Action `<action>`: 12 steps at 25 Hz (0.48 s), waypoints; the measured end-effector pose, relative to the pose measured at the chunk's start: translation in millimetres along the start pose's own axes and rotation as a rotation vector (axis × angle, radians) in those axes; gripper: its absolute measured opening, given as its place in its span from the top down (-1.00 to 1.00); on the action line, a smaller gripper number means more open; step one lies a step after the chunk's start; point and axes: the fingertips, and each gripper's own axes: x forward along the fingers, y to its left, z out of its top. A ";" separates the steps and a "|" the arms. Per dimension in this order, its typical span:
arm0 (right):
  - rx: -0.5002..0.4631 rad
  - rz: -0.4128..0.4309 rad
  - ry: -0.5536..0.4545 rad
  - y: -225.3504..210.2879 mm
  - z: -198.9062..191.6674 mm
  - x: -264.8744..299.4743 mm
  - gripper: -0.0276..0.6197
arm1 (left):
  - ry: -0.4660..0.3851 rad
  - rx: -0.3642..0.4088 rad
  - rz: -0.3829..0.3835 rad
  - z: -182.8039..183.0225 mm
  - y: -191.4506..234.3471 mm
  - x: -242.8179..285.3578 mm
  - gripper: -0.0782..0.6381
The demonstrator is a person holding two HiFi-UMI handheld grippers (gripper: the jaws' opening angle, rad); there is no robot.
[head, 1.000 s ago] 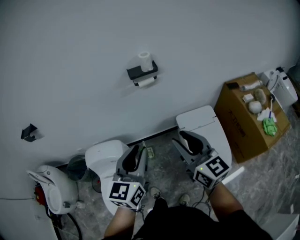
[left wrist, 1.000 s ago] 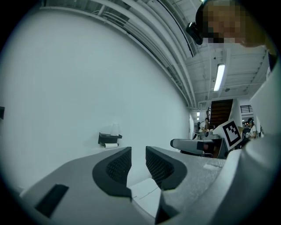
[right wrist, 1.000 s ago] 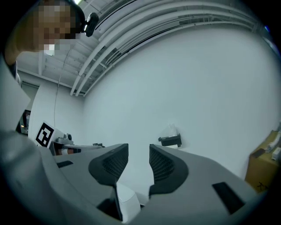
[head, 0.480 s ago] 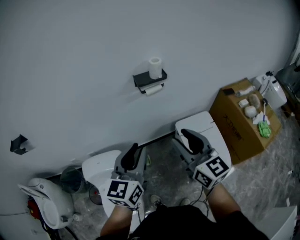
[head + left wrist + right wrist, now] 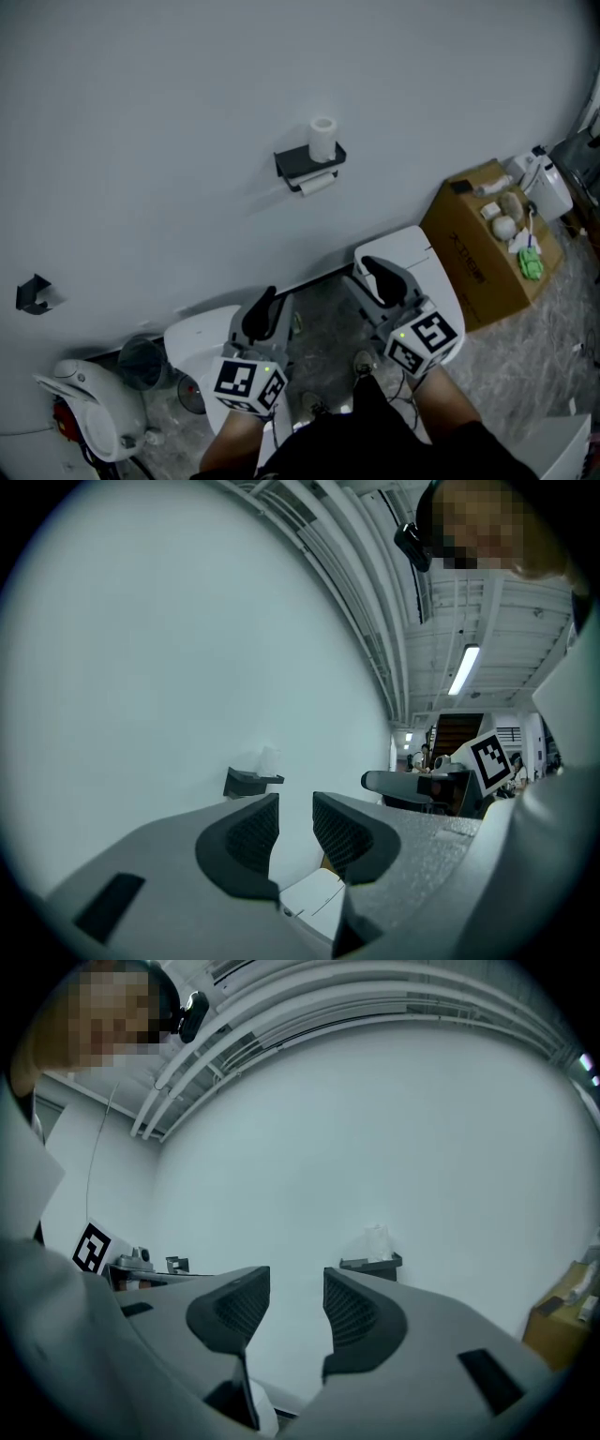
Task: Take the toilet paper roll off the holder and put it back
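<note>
A black holder point(image 5: 302, 161) is fixed to the pale wall. A white toilet paper roll point(image 5: 323, 139) stands upright on top of it, and a second roll point(image 5: 317, 184) hangs beneath. My left gripper point(image 5: 265, 309) and right gripper point(image 5: 380, 277) are held low and side by side, well short of the wall. In the left gripper view the holder point(image 5: 248, 781) and roll point(image 5: 269, 759) are small and far beyond the open left gripper point(image 5: 295, 822). The right gripper point(image 5: 296, 1302) is open too, with the holder point(image 5: 372, 1263) ahead to its right. Both pairs of jaws have just been opening with nothing between them.
A white toilet point(image 5: 412, 258) stands under my right gripper and a white round seat point(image 5: 202, 328) under my left. A cardboard box point(image 5: 483, 248) with small items on top sits at the right. A bin point(image 5: 145, 356) and white appliance point(image 5: 94, 398) are at the left, below a black wall hook point(image 5: 33, 292).
The holder has slid right and lower in the head view as the person stepped across. Both grippers kept their places in the picture, and the box moved toward the right edge.
</note>
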 end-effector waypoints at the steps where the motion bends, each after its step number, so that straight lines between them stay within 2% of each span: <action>1: 0.003 0.007 0.001 -3.2 -1.1 3.9 0.36 | 0.000 0.001 0.006 -0.8 1.8 3.4 0.51; 7: 0.029 0.068 -0.006 -36.6 0.6 33.0 0.36 | 0.006 0.013 0.066 0.2 9.7 37.1 0.51; 12: 0.050 0.124 -0.006 -85.7 5.2 60.8 0.35 | 0.011 0.013 0.120 1.9 10.6 89.1 0.50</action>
